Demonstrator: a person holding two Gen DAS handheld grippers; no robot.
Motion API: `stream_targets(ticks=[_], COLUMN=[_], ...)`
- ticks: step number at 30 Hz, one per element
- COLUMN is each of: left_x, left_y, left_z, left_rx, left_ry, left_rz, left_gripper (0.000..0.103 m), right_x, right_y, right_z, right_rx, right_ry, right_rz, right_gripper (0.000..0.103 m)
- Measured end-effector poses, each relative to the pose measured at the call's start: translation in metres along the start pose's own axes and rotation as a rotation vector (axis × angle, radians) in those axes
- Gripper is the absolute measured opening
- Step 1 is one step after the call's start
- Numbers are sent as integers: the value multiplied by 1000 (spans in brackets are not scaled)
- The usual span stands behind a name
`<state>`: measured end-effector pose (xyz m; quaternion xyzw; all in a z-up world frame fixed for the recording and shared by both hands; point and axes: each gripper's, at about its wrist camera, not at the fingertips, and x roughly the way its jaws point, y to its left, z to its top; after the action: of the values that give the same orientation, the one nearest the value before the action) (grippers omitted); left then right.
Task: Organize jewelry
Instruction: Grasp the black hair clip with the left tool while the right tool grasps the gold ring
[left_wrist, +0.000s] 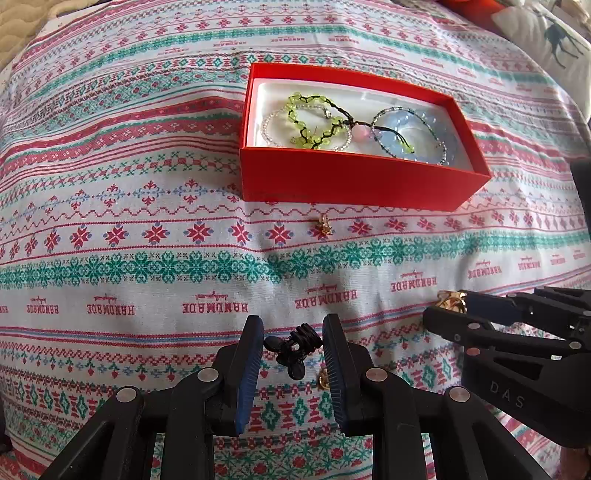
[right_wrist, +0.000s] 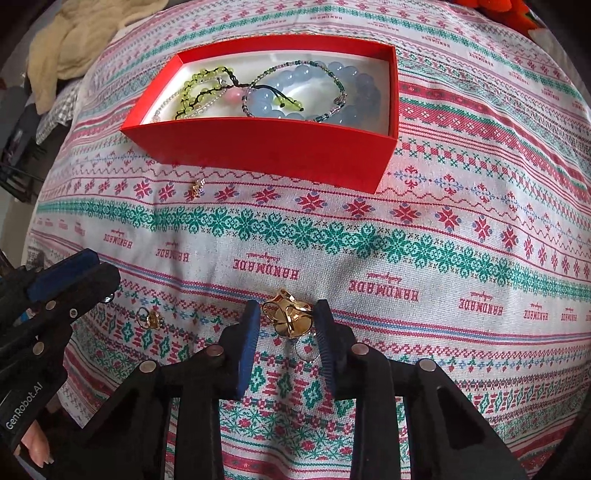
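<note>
Red box (left_wrist: 354, 184), open, white inside, holds green bead bracelet (left_wrist: 306, 118), blue bead bracelet (left_wrist: 421, 136), clear bead strand (left_wrist: 271, 127) + pink bead (left_wrist: 360, 133), all tangled. Small gold earring (left_wrist: 323, 225) on cloth just in front of box. Black hair clip (left_wrist: 295, 347) btwn left tool's pads. Big gold ring (right_wrist: 288, 317) btwn right tool's pads; another small gold piece (right_wrist: 149, 319) lies near it

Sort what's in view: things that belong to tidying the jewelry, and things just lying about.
Belongs to the job:
red box
bracelets in it
black hair clip between the left gripper fingers
gold ring between the right gripper fingers
small gold earring on the cloth

Just lying about:
patterned cloth
cream blanket
deer cushion
</note>
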<state>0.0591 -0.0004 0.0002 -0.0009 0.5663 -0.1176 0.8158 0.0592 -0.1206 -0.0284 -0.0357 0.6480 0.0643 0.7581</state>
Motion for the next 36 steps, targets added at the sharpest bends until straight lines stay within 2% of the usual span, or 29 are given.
stream_targets(ticks=[7,15,29,33,36], left_x=[-2,-8,-38,-43,-44], left_y=[1,1,1,1,4], left_z=[-1,0,22,36,46], left_rx=[-4,-16,-10,-20,-38], left_ry=[-7,-31,-134,-152,-199], left_rz=[3,10,21,16,-14], left_gripper=[27,27,27,27,27], right_x=[-3,-25,-69,-76,-79], right_y=[2,-11,-23,-28,-31], right_z=[-2,-8,5,14,21], right_rx=[-6,8,55,84,112], right_ry=[-11,-43,-141,-166,-192], right_rz=[-3,18,97,122,143], right_gripper=[29,29,29,29,29])
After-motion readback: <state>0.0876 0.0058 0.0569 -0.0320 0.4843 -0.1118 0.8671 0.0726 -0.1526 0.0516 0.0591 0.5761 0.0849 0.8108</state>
